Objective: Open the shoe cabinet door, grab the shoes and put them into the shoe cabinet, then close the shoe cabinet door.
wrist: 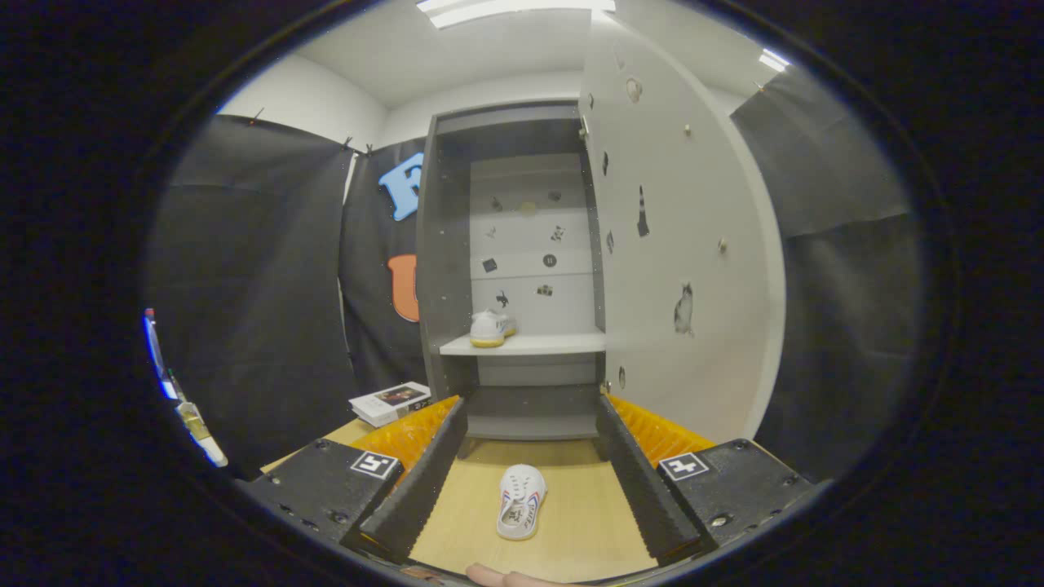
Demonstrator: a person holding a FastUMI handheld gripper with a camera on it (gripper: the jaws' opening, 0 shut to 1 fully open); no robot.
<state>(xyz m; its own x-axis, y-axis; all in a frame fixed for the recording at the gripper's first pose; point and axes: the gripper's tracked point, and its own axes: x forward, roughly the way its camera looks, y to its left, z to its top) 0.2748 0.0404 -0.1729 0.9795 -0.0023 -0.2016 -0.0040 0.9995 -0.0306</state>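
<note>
The grey shoe cabinet [444, 244] stands ahead with its white door [677, 244] swung wide open to the right. One white shoe [492, 328] with a yellow sole rests on the cabinet's white shelf [538, 345]. A second white shoe [522, 500] with red and blue stripes lies on the wooden floor [571, 522], below and between my fingers. My gripper [530, 481] is open and holds nothing, its two black fingers [424, 481] spread wide on either side of the shoe on the floor.
A white box [390, 402] lies on the floor left of the cabinet's base. Black cloth walls close in on both sides. The open door juts out on the right. A fingertip [497, 577] shows at the near edge.
</note>
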